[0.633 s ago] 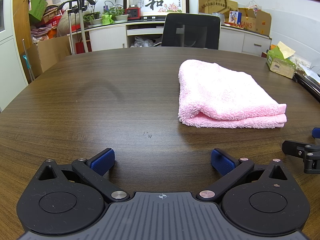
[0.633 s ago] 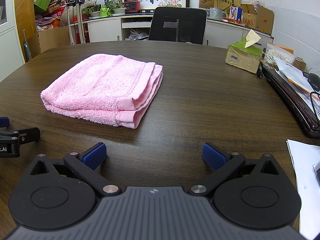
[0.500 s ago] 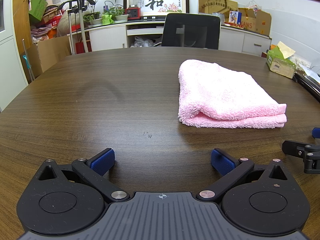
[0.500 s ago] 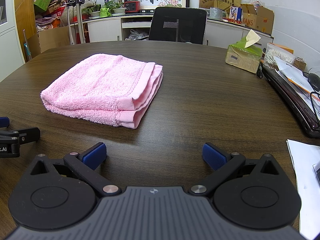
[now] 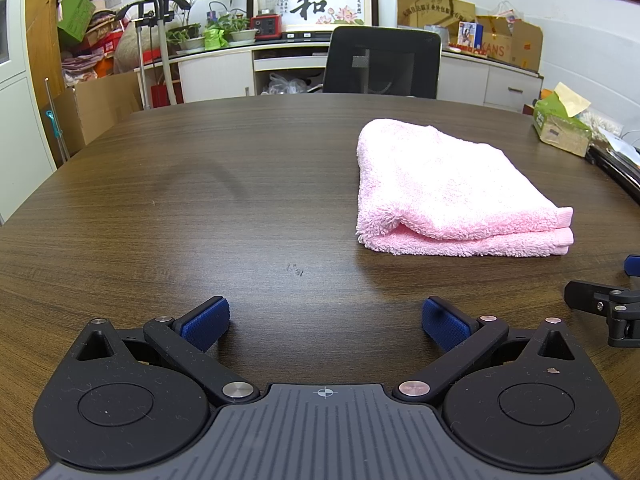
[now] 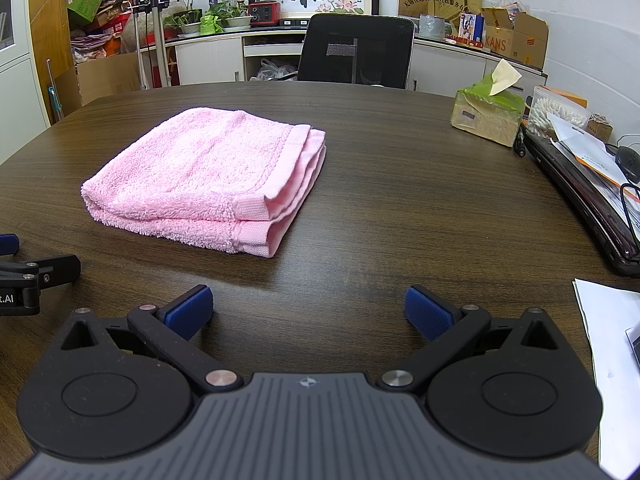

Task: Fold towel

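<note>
Table (image 5: 200,208) is dark wood, with the pink towel (image 6: 208,176) lying folded flat on it, ahead of me and between my two claws. My left claw (image 5: 325,322) and right claw (image 6: 308,312) both gape wide over bare wood near the towel, gripping nothing.

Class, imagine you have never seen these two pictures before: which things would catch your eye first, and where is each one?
The eye lands first on the pink towel, already folded into a thick stack on the dark wooden table, ahead of both grippers. Next come the left gripper and the right gripper low in the foreground, jaws wide open with nothing between them. Behind the table stands a black office chair.
</note>
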Demonstrator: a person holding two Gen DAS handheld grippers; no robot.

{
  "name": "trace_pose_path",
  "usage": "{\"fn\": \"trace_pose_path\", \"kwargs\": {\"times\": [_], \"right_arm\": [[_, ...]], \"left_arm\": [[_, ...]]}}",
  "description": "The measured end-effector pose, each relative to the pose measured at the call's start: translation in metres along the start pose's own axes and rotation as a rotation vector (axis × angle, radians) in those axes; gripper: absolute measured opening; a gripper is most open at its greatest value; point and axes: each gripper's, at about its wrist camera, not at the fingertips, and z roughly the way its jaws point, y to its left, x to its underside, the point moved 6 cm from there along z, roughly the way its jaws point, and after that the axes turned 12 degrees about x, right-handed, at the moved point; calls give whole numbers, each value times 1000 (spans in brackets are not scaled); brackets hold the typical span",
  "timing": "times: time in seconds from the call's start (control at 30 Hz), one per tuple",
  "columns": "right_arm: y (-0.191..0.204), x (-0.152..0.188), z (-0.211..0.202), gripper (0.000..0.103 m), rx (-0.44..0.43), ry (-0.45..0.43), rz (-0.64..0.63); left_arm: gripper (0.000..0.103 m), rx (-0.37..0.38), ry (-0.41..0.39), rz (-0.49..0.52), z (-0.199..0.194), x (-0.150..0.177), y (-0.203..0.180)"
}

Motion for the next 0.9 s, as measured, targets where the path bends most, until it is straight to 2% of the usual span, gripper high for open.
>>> {"fn": "trace_pose_path", "kwargs": {"times": [0.9], "right_arm": [[0, 0, -2, 103, 0, 0, 0]], "left_arm": [[103, 4, 0, 3, -3, 2, 1]]}}
